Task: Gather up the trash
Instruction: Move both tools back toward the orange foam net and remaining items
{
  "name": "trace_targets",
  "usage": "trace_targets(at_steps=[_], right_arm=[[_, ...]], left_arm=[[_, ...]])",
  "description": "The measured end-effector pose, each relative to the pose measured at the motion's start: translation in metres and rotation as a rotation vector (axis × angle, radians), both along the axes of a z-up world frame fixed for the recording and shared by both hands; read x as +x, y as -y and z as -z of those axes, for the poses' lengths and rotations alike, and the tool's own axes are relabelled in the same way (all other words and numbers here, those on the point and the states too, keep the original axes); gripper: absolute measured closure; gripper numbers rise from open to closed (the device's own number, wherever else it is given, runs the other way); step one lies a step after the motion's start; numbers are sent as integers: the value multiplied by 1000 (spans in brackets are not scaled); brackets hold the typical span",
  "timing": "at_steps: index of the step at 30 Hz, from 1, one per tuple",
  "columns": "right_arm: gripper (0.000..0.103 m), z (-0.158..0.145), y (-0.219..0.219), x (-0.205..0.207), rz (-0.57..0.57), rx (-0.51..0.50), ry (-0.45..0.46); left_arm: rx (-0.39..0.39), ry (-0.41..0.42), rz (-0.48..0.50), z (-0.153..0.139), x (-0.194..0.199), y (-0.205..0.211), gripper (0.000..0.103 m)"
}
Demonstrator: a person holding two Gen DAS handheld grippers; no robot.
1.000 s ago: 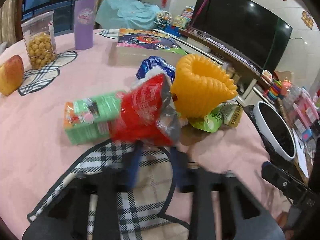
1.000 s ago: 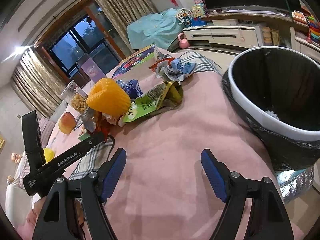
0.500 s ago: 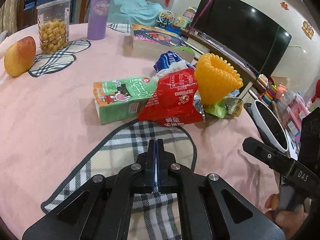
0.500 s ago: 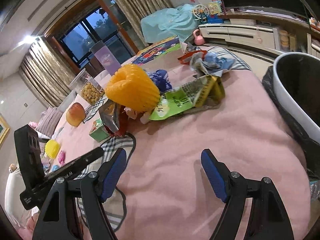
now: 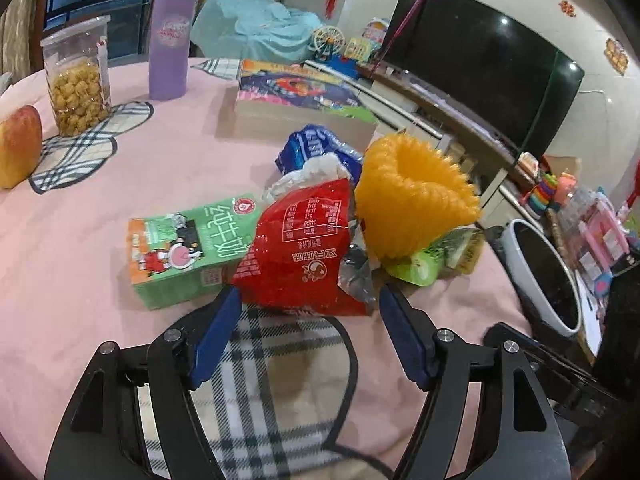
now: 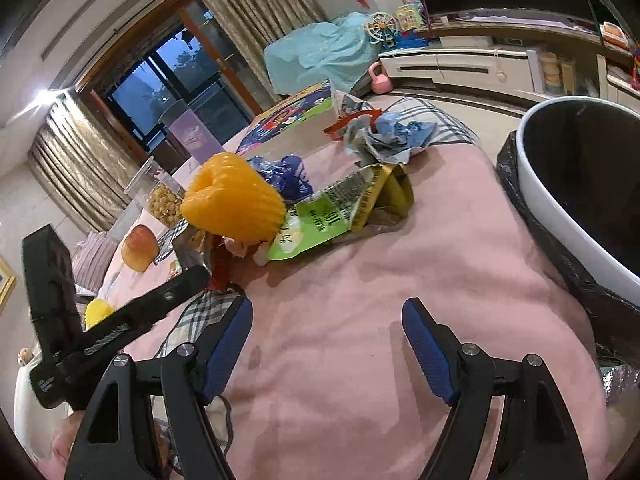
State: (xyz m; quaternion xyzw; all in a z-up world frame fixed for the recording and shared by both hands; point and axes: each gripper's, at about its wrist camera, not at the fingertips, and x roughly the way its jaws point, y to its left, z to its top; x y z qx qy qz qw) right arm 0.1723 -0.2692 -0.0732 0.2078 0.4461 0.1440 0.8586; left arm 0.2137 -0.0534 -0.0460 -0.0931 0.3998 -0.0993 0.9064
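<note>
A pile of trash lies on the pink tablecloth: a red snack bag [image 5: 304, 256], a green milk carton [image 5: 184, 248], an orange foam fruit net [image 5: 412, 200] [image 6: 232, 200], a blue wrapper [image 5: 316, 152] and a green pouch [image 6: 320, 220]. My left gripper [image 5: 310, 300] has its jaws opening, the near edge of the red bag lying between the tips, pads not pressing it. My right gripper [image 6: 326, 312] stands open over bare cloth, short of the green pouch. A white bin [image 6: 560, 204] with a black liner stands at the table's right edge.
Crumpled paper [image 6: 384, 136], a colourful box [image 5: 296, 92], a purple tumbler [image 5: 170, 40], a snack jar [image 5: 78, 80] and an apple [image 5: 18, 144] stand farther back. Plaid mats [image 5: 260, 380] lie on the cloth. A TV [image 5: 480, 68] and shelves lie beyond.
The left gripper was shut on the red bag, let it drop and drew back shut, and now stands open at the bag again. The right gripper slid left, away from the bin.
</note>
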Motion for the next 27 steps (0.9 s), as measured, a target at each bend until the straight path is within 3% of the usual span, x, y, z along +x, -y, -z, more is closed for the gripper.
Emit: trace_targets(at_steps=[1,3,5,6,7,10,18,27], right_arm=[[24,0,1,0,2,2,-2],[24,0,3,1,5,5,-2],[24,-1,4,2,5,5,3],[24,-1,4,2,4,5,6],[24,-2,4,3,2,6,8],[24,-3,-1,6,-10,6,13],[25,-13,-32,18,-84,6,59],[25,-2,-62,27,-132,31,24]], left_arm=[[10,-1,-7,1,2,1,31],[7,0,-11,3,5,-1,48],[-15,-1,2,4,6,-4,71],[-10,2,1,4,6,-4,73],[-12,8,4,3,5,-5,85],[-12,18,12,1,2,-6,95],[-32,31,-18,-2,-25,-36,100],[-66,0,-55,5,-52,-61,101]])
